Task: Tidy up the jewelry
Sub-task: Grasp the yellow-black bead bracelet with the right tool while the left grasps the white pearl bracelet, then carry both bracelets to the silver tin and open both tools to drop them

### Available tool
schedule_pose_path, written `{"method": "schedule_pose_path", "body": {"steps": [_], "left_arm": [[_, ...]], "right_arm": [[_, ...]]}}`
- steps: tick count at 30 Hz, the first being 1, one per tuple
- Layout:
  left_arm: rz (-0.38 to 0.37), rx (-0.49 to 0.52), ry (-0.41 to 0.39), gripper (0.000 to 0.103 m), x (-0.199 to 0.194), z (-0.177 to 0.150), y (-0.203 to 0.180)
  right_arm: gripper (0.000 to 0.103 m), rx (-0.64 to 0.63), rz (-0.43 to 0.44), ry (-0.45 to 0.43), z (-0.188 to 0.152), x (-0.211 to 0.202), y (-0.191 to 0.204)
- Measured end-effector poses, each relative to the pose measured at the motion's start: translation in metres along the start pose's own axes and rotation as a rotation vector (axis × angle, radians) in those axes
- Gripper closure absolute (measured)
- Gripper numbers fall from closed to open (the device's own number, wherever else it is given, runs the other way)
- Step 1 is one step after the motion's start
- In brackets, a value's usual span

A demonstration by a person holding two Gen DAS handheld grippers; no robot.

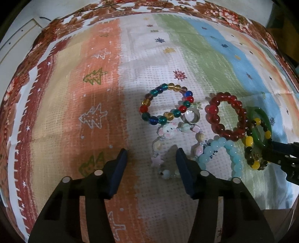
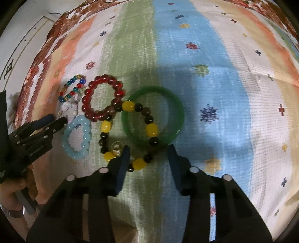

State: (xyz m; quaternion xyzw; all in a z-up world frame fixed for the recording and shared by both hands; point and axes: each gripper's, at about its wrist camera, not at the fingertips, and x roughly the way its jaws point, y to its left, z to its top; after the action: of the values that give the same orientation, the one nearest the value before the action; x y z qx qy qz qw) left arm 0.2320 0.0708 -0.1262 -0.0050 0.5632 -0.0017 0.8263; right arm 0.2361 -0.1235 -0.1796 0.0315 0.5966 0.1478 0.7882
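Observation:
A pile of jewelry lies on the striped cloth. My left gripper (image 1: pixel 151 153) is open over a pastel charm bracelet (image 1: pixel 169 131). Beyond it lie a multicolour bead bracelet (image 1: pixel 164 103), a silver ring (image 1: pixel 192 116), a red bead bracelet (image 1: pixel 225 115) and a light blue bead bracelet (image 1: pixel 227 149). My right gripper (image 2: pixel 148 150) is open, its fingers on either side of the near part of a yellow-and-dark bead bracelet (image 2: pixel 139 164) that overlaps a green bangle (image 2: pixel 152 116). The red bracelet (image 2: pixel 103 99) and the blue bracelet (image 2: pixel 77 137) lie to its left.
The cloth (image 1: pixel 78 93) covers a table with a floral brown border (image 1: pixel 224 15) at the far edge. My left gripper shows in the right wrist view (image 2: pixel 56 118) at the left. A cardboard-coloured corner (image 1: pixel 276 222) sits at the near right.

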Motion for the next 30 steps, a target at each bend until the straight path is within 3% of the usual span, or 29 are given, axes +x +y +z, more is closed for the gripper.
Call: {"method": "schedule_pose_path", "body": {"steps": [3,5,6,16,30], "left_arm": [[-0.010,0.009,0.003,0.070,-0.001,0.000,0.000],[-0.022,0.007,0.004,0.088,-0.002,0.000,0.001],[-0.029,0.003,0.006,0.089,-0.002,-0.001,0.002],[-0.077,-0.012,-0.014,0.090,-0.017,-0.002,0.002],[-0.081,-0.008,-0.075,0.090,-0.047,-0.004,-0.002]], "right_arm": [[0.074,0.010,-0.006,0.002,0.000,0.001,-0.001],[0.091,0.019,0.012,0.009,0.001,0.001,-0.003],[0.091,0.021,0.029,0.015,0.000,0.001,-0.004],[0.092,-0.051,0.049,-0.010,-0.004,-0.012,0.013],[0.092,-0.163,0.025,-0.099,-0.006,-0.034,0.028]]}}
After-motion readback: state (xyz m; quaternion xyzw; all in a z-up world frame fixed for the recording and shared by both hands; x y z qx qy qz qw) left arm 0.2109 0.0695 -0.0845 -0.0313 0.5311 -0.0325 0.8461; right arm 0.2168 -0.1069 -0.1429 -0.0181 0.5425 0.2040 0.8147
